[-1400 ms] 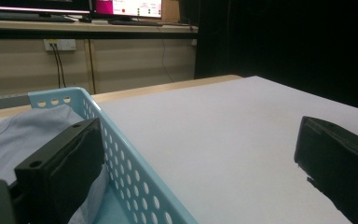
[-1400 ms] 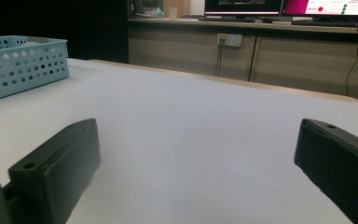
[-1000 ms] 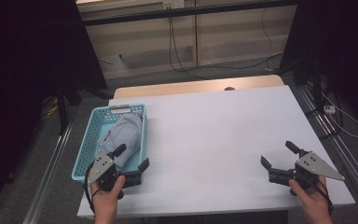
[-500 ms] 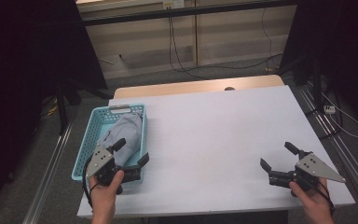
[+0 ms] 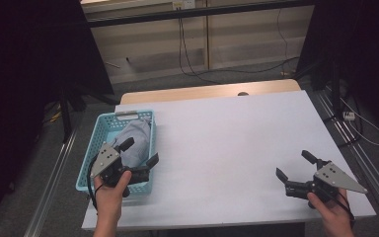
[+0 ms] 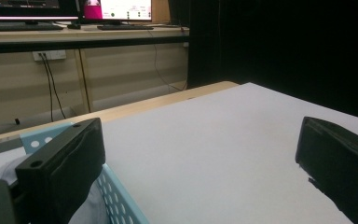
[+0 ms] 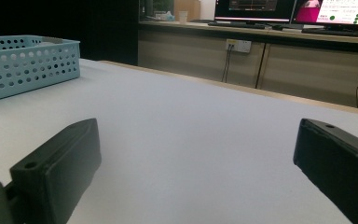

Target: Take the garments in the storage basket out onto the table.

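Left gripper (image 5: 139, 153) hangs over the near right corner of the blue basket (image 5: 109, 129), jaws spread wide, gripping nothing. Grey cloth (image 5: 133, 136) lies bunched inside the basket. Left gripper view adds that 1 jaw sits above the cloth (image 6: 89, 210), the other over the white table (image 5: 237, 143). Right gripper (image 5: 296, 170) near right, also spread, empty; its own view catches the basket (image 7: 25, 65) far left.

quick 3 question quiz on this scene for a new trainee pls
1. True or false: the left gripper is shut on the grey cloth.
2. Where does the grey cloth lie? A) on the bare table B) in the blue basket C) in the right gripper
3. Fill in: the right gripper's jaws stand ____ over the white table.

Key: 1 false, its jaws are open above the basket's right rim; 2 B; 3 open.
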Demonstrator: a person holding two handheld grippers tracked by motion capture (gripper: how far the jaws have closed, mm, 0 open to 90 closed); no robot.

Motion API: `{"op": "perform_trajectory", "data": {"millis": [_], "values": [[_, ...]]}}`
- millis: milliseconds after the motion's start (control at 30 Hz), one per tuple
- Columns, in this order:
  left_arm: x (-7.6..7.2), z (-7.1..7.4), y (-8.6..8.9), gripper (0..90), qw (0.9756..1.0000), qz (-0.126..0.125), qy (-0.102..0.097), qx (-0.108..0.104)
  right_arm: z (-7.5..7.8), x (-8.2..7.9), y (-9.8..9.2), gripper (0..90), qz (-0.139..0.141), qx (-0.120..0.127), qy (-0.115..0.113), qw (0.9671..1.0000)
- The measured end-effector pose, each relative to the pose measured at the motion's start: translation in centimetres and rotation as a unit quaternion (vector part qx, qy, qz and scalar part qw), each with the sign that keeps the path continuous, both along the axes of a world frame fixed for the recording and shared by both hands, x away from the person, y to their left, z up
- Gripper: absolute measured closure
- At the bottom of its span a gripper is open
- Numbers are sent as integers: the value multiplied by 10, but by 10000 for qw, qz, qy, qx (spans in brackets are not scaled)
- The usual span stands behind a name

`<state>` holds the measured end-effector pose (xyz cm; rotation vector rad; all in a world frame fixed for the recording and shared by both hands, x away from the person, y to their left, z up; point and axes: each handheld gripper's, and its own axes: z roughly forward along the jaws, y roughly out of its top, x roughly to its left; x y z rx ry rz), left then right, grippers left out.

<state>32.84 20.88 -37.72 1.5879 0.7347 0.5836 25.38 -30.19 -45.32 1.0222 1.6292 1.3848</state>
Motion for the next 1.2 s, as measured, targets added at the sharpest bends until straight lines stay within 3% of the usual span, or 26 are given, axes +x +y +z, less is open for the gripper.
{"op": "perform_trajectory", "data": {"millis": [500, 1200], "values": [[26, 9, 6, 18, 9999, 81, 85, 83, 0, 0, 0, 3, 29, 11, -7, 10000], [59, 10, 19, 18, 9989, 279, 269, 281, 0, 0, 0, 2, 72, -17, 4, 10000]]}}
